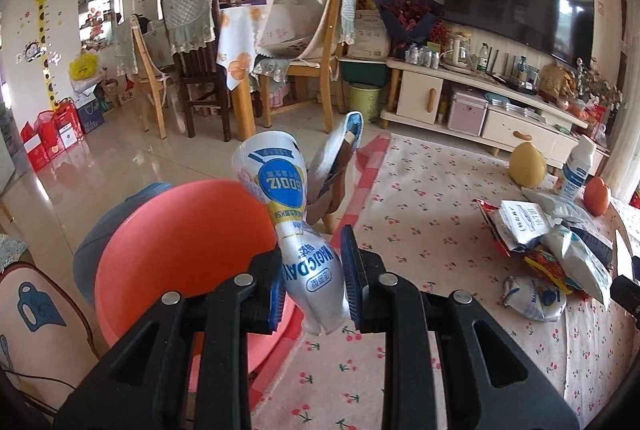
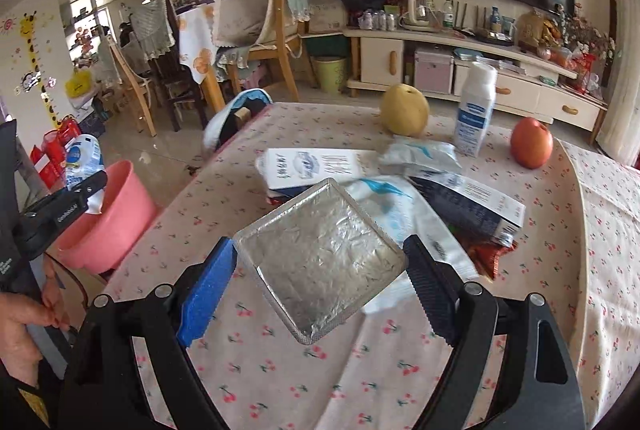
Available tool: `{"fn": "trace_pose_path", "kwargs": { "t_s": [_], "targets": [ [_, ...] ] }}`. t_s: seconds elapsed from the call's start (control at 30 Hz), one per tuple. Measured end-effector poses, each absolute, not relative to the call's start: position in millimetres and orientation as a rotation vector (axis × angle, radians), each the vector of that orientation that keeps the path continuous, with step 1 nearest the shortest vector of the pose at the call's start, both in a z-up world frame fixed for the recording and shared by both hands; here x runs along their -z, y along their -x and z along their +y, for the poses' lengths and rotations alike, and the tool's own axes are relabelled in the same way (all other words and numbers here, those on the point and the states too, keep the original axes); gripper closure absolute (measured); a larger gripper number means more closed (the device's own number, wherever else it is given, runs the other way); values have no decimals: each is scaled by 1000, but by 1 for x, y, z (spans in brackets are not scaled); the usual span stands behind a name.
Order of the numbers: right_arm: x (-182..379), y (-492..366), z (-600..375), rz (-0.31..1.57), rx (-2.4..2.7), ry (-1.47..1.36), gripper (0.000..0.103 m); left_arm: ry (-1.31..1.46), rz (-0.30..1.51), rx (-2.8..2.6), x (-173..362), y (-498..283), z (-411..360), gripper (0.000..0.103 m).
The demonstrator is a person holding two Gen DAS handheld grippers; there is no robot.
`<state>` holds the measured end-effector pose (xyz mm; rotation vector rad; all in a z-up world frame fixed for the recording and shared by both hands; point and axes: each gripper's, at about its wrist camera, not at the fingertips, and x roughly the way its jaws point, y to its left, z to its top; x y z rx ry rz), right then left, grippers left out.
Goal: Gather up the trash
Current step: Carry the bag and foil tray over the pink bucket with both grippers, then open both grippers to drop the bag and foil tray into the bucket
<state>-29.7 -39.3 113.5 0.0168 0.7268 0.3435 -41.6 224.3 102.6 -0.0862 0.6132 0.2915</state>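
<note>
My left gripper (image 1: 316, 278) is shut on a crumpled white and blue drink pouch (image 1: 296, 222), held at the table's left edge beside the pink basin (image 1: 172, 242); from the right wrist view this gripper (image 2: 90, 190) hangs over the basin (image 2: 112, 222). My right gripper (image 2: 320, 270) is shut on a square silver foil tray (image 2: 320, 262), gripped at two corners above the table. A heap of wrappers and flattened cartons (image 2: 400, 182) lies on the cherry-print tablecloth (image 2: 280, 370); it also shows in the left wrist view (image 1: 552, 242).
A yellow pear (image 2: 404, 110), a white bottle (image 2: 476, 110) and an orange fruit (image 2: 532, 142) stand at the table's far side. A chair back (image 2: 236, 118) stands at the far left edge. Dining chairs, a green bin (image 2: 330, 72) and a TV cabinet lie beyond.
</note>
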Motion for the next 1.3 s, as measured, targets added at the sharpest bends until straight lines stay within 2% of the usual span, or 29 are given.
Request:
{"fn": "trace_pose_path", "kwargs": {
  "t_s": [0.33,0.6,0.67,0.73,0.87,0.9,0.97,1.1,1.3],
  "targets": [
    [-135,-9,105,699,-583,20,19,222,681,-470,-89,31,307,76],
    [-123,-36,211,707,-699,105,18,394,801,-587,-59,37,363,76],
    [-117,-45,226,730,-723,90,18,424,819,-608,-54,39,370,71],
    [-109,-49,237,752,-737,78,18,444,833,-619,-50,40,377,55],
    [-96,-51,249,817,-807,33,17,478,844,-635,-42,38,384,40],
    [-95,-53,249,823,-804,22,12,480,842,-643,-41,39,386,36],
    [-95,-52,248,823,-799,1,10,486,834,-645,-41,41,389,34],
    [-103,-47,236,791,-769,-29,9,496,816,-645,-43,42,388,24],
    [-114,-36,199,720,-675,-26,8,486,719,-637,-51,45,384,23]
  ]
}}
